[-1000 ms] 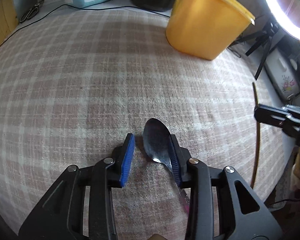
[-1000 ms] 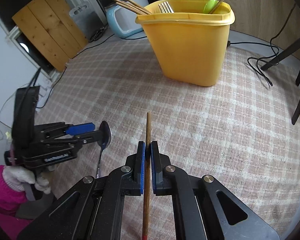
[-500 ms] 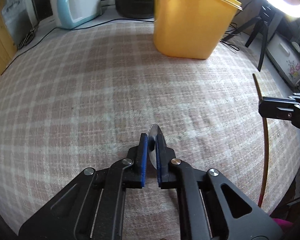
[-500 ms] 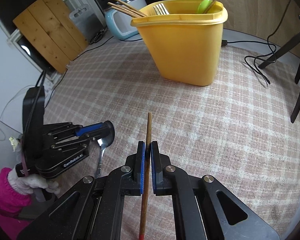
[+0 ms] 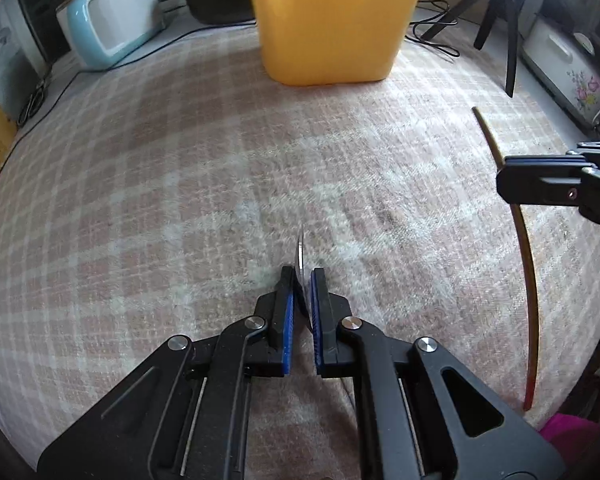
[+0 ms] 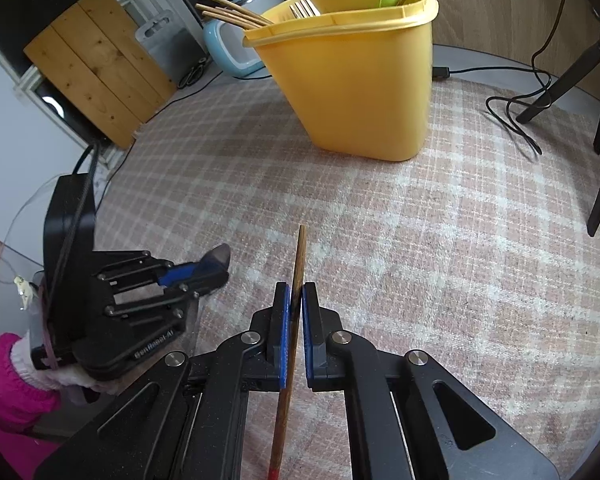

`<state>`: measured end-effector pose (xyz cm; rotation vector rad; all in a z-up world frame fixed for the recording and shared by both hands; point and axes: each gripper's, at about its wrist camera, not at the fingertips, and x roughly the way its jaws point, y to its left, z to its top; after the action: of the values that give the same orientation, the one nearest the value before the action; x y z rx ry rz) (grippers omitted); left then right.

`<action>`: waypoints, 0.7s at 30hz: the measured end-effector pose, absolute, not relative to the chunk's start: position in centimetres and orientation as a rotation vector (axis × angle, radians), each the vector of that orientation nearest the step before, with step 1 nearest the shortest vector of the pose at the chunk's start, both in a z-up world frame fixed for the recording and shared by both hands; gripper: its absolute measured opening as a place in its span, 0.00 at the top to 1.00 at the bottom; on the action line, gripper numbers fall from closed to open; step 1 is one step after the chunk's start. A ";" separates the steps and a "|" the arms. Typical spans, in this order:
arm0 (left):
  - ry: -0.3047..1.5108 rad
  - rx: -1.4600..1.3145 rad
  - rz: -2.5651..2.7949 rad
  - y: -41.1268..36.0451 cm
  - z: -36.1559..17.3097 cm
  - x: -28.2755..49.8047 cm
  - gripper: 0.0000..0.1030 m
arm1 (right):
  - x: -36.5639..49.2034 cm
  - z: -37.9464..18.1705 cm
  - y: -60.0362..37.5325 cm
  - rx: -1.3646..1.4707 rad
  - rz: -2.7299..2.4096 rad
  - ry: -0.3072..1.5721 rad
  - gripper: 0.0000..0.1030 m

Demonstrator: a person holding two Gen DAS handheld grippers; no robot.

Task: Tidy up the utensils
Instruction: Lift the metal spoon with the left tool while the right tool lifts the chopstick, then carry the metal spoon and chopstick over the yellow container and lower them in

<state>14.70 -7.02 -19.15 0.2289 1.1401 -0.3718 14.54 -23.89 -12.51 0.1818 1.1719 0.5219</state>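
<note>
Over the desk [image 6: 460, 240], each hand-held gripper is clamped tight, left [image 5: 303, 280] on spoon [image 5: 299, 254], right [image 6: 294, 300] on chopstick [image 6: 298, 264], ready for the yellow bin [image 6: 356, 80]

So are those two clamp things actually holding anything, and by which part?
Left hand-held gripper pinches a spoon at its bowl; right hand-held gripper pinches a chopstick near its upper end.

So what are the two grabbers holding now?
Left gripper: shut on the shiny metal spoon.
Right gripper: shut on the brown wooden chopstick.
</note>
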 end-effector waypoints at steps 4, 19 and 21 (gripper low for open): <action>1.146 0.168 -0.371 -6.5 -18.9 15.1 0.99 | 14.6 -12.8 -24.0 0.185 0.528 1.174 0.95; 0.998 -0.017 -0.393 -3.0 -12.1 14.3 0.99 | 13.2 -9.9 -24.5 0.173 0.524 1.088 0.96; 0.971 -0.032 -0.402 -3.0 -11.0 14.3 0.99 | 13.0 -9.0 -24.7 0.173 0.516 1.060 0.96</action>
<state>14.32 -2.98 -11.04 -0.0315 0.9708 -0.4025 13.05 -24.73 -9.02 0.1728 1.0601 0.5155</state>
